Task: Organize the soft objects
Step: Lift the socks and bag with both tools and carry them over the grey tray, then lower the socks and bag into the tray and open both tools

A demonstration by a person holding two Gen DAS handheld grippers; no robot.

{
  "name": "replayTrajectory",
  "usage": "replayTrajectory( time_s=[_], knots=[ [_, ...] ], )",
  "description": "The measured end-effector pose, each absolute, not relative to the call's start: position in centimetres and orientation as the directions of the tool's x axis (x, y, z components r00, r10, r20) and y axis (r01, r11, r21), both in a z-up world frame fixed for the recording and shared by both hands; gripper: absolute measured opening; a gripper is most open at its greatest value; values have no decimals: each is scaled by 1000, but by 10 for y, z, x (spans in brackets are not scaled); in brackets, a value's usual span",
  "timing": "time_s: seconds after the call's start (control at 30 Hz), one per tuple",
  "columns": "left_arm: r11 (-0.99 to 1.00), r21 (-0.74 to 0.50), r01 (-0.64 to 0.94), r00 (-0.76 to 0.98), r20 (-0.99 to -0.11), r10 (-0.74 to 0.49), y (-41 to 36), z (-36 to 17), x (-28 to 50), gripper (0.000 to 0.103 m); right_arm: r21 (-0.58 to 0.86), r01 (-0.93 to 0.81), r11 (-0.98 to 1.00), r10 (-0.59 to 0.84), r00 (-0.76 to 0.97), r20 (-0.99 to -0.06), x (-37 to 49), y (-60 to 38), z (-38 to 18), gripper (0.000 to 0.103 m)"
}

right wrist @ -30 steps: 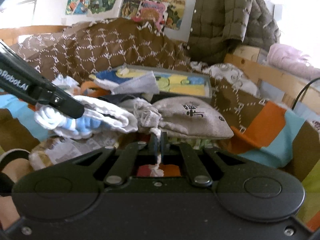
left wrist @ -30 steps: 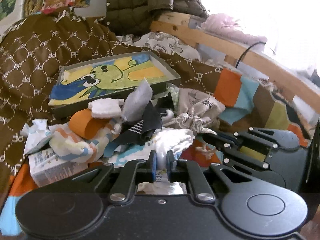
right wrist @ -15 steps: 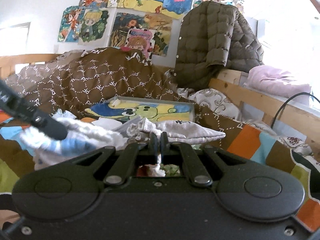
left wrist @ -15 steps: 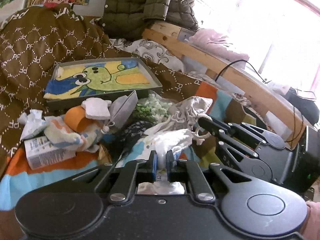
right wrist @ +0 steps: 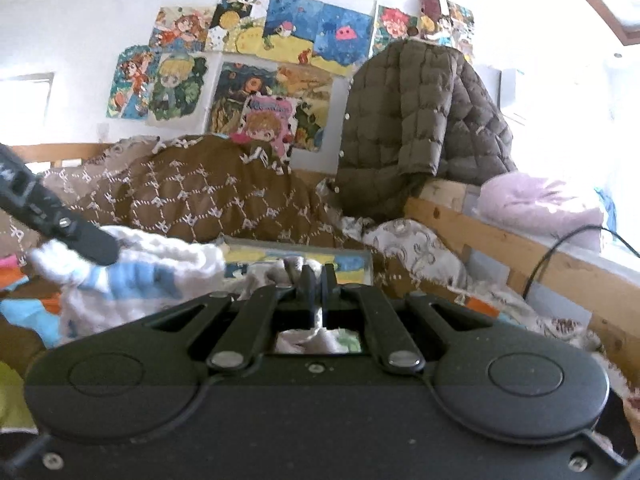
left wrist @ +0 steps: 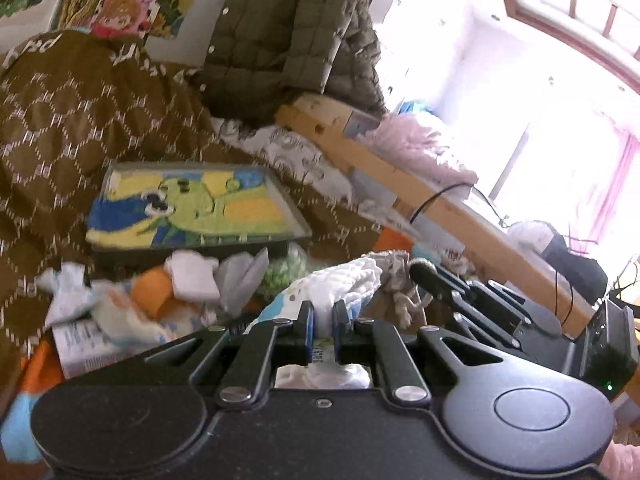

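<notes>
Both grippers have risen off the heap on the bed (left wrist: 52, 128), the left gripper (left wrist: 323, 312) pinching the white cloth (left wrist: 340, 280) and the right gripper (right wrist: 319, 276) clamped on the grey pouch's cord (right wrist: 318, 314), side by side, cloth stretched left of the pouch.

Two grippers are showing, the left gripper (left wrist: 323, 316) and right gripper (right wrist: 318, 280); one picture tray (left wrist: 192, 240), one quilted jacket (left wrist: 288, 36), and one orange roll (left wrist: 150, 294) are lying about
</notes>
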State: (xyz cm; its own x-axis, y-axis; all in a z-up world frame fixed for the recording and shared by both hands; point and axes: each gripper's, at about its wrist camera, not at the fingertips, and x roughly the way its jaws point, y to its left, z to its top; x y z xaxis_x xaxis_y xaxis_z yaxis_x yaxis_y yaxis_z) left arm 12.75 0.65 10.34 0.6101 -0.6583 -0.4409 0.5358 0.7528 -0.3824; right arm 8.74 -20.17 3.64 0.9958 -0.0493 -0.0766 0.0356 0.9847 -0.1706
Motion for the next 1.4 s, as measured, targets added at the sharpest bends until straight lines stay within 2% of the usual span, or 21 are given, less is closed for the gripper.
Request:
replayTrajectory(
  time_s=[0.23,0.4,0.7,1.1,1.4],
  knots=[
    [771,-354,529,648,-418,-636,21,122,182,9,-206,-19,978,7,998,-58,121,-194,53,0],
    [814,-318,486,698,-419,-581,32,126,237,9,-221,-48,974,36,998,-59,179,-189,59,0],
    [877,-289,385,760,-439,-479,31,99,338,9,-164,-70,984,42,984,-172,298,-206,57,0],
    [884,-293,365,743,-481,-466,-8,34,415,9,-130,16,991,-49,966,-255,400,-222,30,0],
    [878,-258,404,678,-559,-477,-45,-2,425,10,-95,-44,995,0,907,-421,381,-231,-28,0]
  ],
)
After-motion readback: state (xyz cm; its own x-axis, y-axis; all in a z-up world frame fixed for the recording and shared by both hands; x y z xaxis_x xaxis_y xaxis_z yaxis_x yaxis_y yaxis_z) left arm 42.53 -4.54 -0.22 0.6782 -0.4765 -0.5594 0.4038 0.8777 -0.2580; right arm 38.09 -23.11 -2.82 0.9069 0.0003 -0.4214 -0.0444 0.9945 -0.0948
